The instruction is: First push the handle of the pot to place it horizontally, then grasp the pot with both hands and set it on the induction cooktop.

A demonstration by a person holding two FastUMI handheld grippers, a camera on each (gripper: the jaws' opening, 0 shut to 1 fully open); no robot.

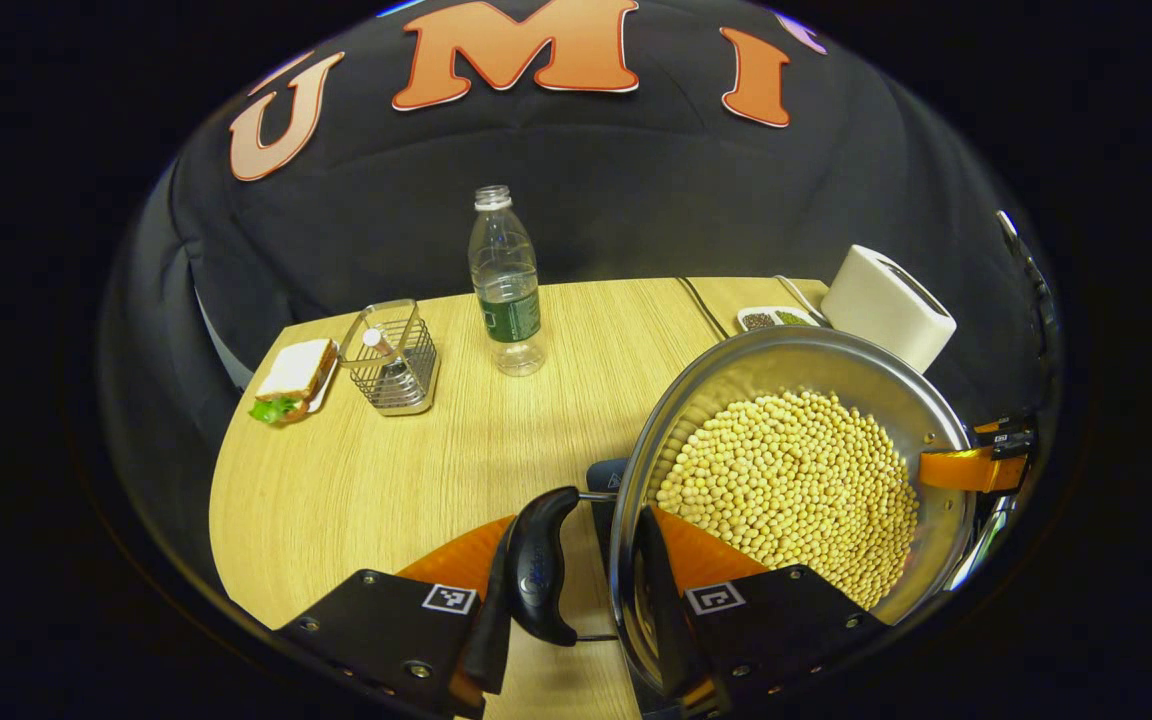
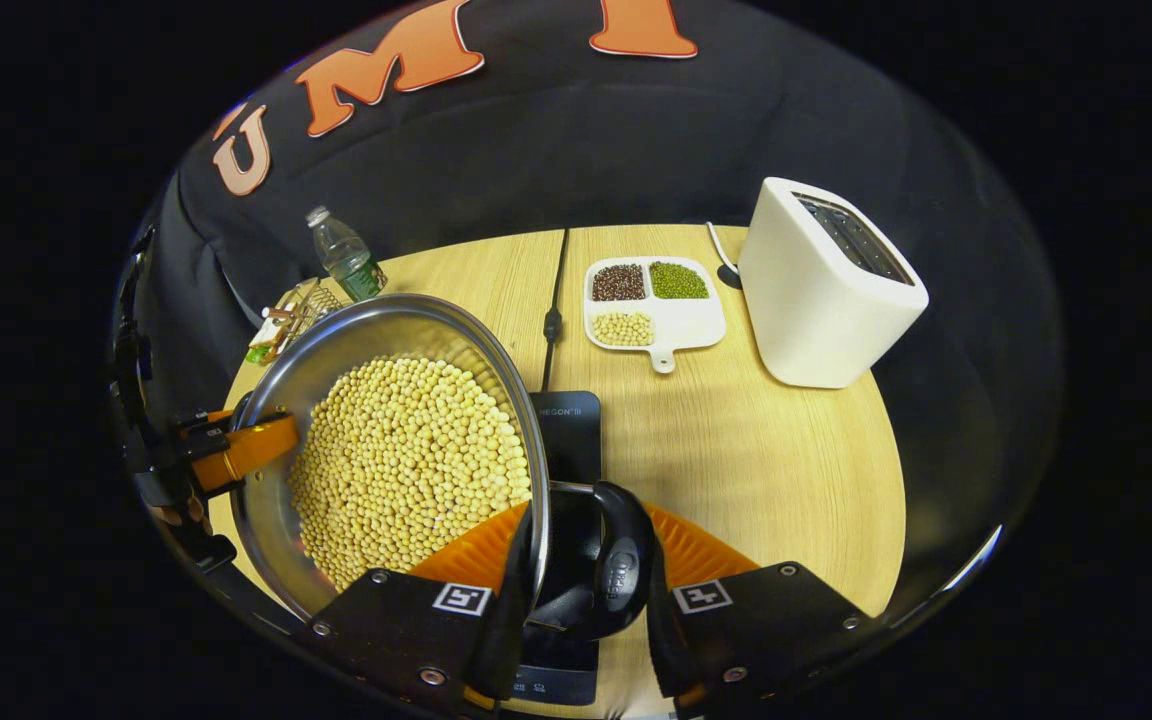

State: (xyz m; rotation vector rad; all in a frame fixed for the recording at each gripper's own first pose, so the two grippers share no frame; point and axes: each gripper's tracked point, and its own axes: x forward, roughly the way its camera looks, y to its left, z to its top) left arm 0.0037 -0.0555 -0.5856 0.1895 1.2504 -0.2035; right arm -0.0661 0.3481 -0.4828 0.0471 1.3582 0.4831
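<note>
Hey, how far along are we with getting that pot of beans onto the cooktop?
Done: each gripper has a side handle, the left gripper on the left handle and the right gripper on the right handle. In hand: the pot is tilted above the induction cooktop. Left: lowering it flat onto the cooktop and letting go.

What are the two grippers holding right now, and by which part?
Both hold the pot: the left gripper grips one side handle, the right gripper the opposite handle.

Bottle, toaster, sandwich, bean tray.
</note>
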